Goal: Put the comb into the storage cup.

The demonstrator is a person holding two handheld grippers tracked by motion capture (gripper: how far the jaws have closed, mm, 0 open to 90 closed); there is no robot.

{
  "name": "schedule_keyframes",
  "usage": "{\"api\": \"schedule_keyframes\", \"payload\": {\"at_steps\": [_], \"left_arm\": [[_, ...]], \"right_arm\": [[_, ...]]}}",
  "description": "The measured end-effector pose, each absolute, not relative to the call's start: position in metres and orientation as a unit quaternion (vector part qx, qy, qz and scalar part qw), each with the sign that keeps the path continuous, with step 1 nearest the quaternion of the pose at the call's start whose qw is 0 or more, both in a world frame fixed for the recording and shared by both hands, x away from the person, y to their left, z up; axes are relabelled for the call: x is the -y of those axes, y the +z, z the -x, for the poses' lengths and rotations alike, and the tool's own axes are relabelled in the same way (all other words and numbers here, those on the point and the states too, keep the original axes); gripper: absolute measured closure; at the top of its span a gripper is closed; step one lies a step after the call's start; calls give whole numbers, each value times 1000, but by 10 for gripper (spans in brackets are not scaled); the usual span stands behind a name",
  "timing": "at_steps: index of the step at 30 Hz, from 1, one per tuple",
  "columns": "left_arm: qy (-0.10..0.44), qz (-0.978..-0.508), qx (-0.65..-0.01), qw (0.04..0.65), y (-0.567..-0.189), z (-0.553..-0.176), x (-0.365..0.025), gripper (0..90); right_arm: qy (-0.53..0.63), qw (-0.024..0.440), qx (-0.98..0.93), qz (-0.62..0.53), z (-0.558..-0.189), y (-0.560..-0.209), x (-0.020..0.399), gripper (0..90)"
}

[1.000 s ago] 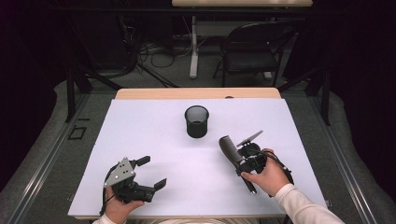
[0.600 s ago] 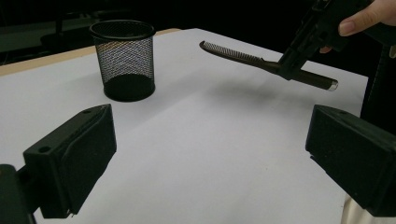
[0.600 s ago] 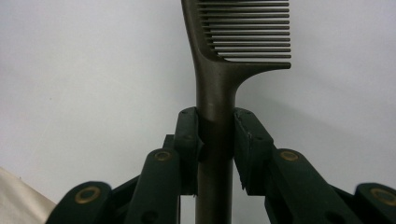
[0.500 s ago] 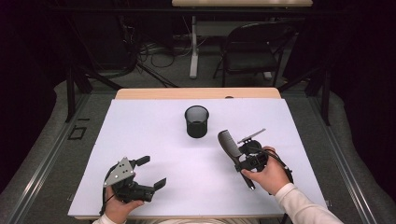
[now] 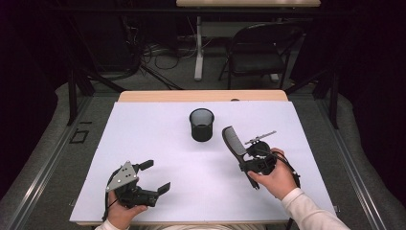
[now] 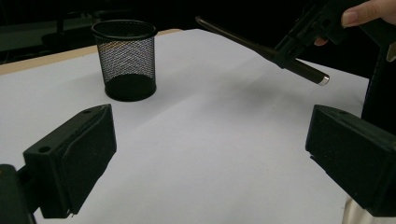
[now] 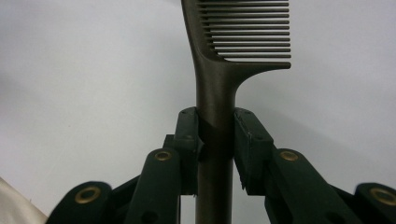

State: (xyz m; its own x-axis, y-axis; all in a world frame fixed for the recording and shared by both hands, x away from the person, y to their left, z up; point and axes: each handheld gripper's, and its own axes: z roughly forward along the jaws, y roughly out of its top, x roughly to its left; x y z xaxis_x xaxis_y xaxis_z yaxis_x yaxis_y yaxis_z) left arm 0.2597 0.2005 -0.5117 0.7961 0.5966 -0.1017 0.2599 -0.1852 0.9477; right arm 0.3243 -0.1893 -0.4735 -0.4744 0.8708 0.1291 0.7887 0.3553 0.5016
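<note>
A dark comb (image 5: 233, 140) is held above the white table (image 5: 143, 134), teeth end up and tilted toward the black mesh cup (image 5: 201, 124). My right gripper (image 5: 245, 163) is shut on its handle, to the right of and nearer than the cup. In the right gripper view both pads (image 7: 187, 135) press the comb (image 7: 233, 42) handle just below the teeth. My left gripper (image 5: 155, 176) rests at the near left, open with nothing between its fingers. In the left gripper view the left gripper (image 6: 212, 154) faces the mesh cup (image 6: 126, 58), with the comb (image 6: 252, 44) at upper right.
The wooden table edge (image 5: 201, 96) shows behind the white sheet. Beyond the table stand a black folding chair (image 5: 261, 52) and a desk leg (image 5: 197, 48) among floor cables. A grey floor frame (image 5: 43, 158) runs along the table's left side.
My right hand has shifted slightly up and toward the cup with the comb still gripped. The left gripper has not moved.
</note>
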Motion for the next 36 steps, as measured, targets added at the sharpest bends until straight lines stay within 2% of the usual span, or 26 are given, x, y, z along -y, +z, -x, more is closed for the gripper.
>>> {"api": "schedule_keyframes", "payload": {"at_steps": [18, 36], "left_arm": [[146, -754, -286, 573, -512, -260, -201, 22], [145, -755, -285, 573, -513, -261, -201, 22]], "right_arm": [[309, 114, -815, -477, -324, -465, 191, 727], [355, 170, -808, -437, -322, -462, 180, 727]]}}
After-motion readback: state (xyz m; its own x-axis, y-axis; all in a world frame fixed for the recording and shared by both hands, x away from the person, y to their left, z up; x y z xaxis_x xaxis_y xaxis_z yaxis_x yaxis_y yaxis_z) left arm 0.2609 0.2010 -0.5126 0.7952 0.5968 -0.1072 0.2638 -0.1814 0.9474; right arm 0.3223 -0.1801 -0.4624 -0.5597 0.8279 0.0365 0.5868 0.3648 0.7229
